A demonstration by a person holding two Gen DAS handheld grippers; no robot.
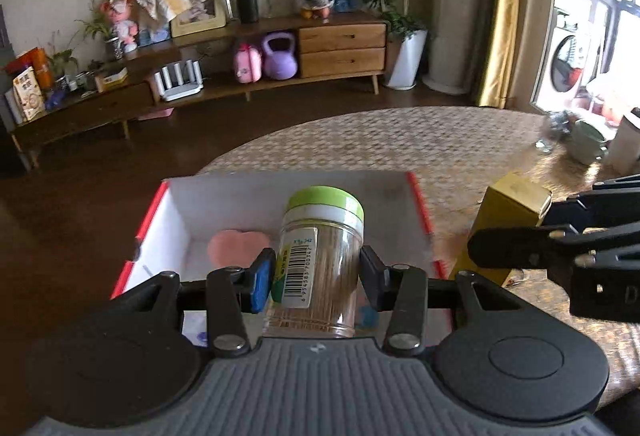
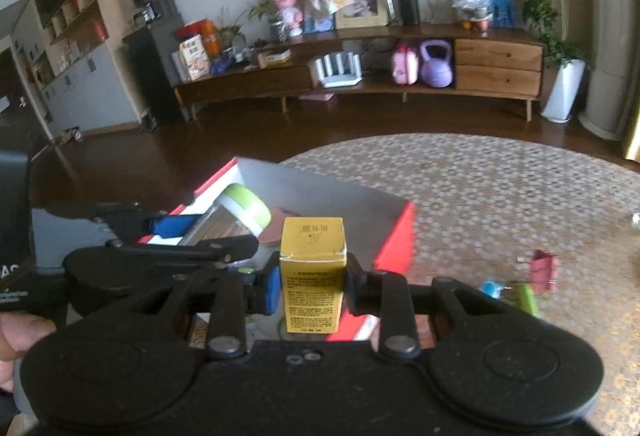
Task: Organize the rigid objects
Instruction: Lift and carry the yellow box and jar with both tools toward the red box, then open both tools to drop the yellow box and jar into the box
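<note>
Gripping a clear jar [image 1: 316, 268] of toothpicks with a green lid between the pads of the left tool [image 1: 316, 276], clenched on the jar's waist. Holding the jar upright, long axis vertical, lid pointing up and slightly away from the camera, directly above the open red-edged box [image 1: 420, 203] standing on the patterned desk [image 1: 460, 139]. Clasping a small yellow carton [image 2: 313, 276] in the right tool [image 2: 312, 286], jaws pressed on its two narrow sides. Keeping the carton upright as well, long axis vertical, top flap up, hanging over the box's near right corner, just at its red wall. Lying below the jar on the box floor: a pink heart-shaped piece [image 1: 236, 246]. Judging the left tool nearer the box's middle, so a straight descent seems enough for the jar; judging the carton in need of a short shift leftward over the rim before lowering.
</note>
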